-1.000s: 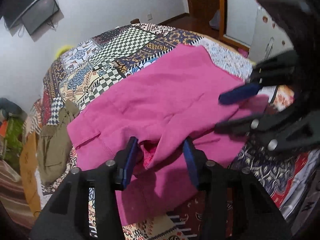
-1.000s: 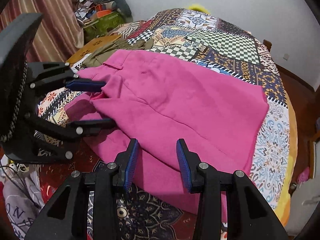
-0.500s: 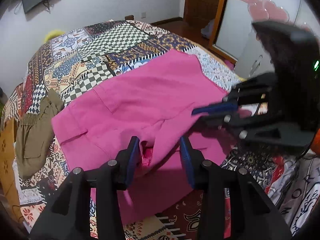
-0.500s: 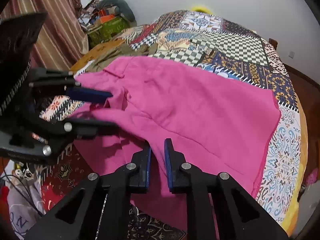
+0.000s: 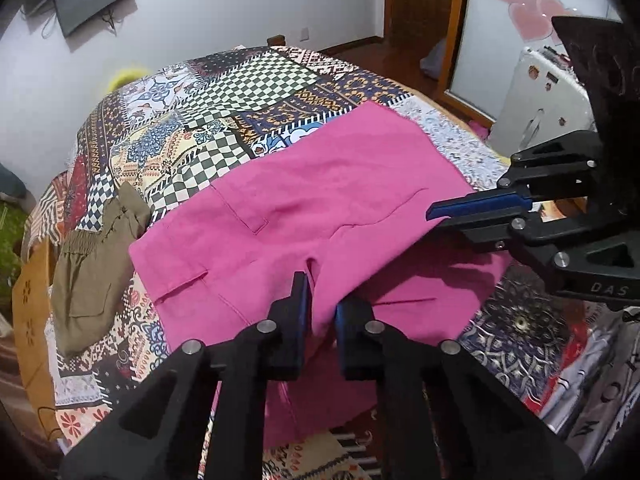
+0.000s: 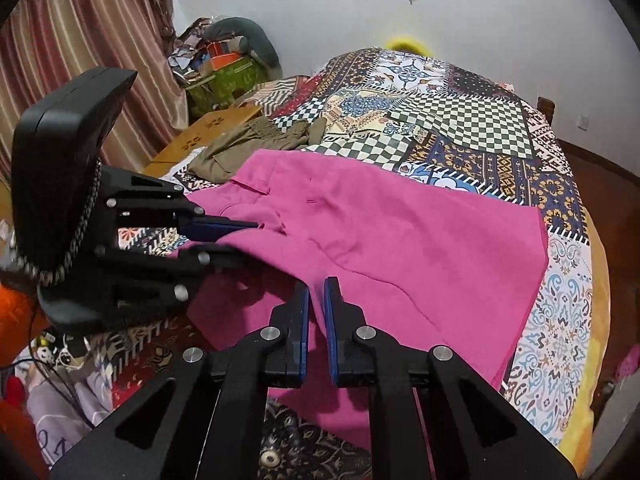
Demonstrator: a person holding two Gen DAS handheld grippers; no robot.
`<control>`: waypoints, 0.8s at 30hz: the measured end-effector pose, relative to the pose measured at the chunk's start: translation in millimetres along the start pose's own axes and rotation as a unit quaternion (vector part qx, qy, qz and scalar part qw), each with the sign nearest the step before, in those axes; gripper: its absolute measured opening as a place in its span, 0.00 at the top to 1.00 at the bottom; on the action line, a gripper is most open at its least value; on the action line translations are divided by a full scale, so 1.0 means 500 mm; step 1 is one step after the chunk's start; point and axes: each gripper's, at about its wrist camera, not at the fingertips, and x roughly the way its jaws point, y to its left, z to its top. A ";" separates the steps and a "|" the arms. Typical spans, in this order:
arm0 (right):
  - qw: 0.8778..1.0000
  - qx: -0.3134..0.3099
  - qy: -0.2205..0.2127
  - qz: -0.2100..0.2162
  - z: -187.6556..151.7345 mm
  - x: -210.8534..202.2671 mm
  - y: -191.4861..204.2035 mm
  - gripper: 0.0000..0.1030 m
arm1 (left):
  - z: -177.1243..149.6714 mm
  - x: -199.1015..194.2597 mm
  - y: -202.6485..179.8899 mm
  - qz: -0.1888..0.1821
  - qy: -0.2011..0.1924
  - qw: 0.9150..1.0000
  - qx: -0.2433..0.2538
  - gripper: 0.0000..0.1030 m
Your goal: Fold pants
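Pink pants (image 5: 320, 200) lie spread across the patchwork bedspread (image 5: 224, 112), near edge lifted in a fold. The left hand-held gripper (image 5: 320, 300) is pinching that fabric by the crotch seam, and the right hand-held gripper (image 6: 316, 300) is pinching the same raised edge further along. Olive shorts (image 5: 88, 280) sit just beside the waistband.

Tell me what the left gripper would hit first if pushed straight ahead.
Left gripper already pinches the pink pants; pushing on would probably only drive it across more of them, lying on the quilt.
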 end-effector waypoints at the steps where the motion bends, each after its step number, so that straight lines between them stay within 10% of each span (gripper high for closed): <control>1: 1.000 -0.002 -0.001 0.001 -0.001 -0.003 0.002 0.94 | -0.004 -0.004 -0.003 -0.001 0.000 1.000 0.001 0.90; 24: 0.997 0.018 0.067 -0.014 -0.073 -0.025 -0.009 0.86 | -0.084 -0.076 -0.042 -0.050 0.007 0.998 -0.023 0.90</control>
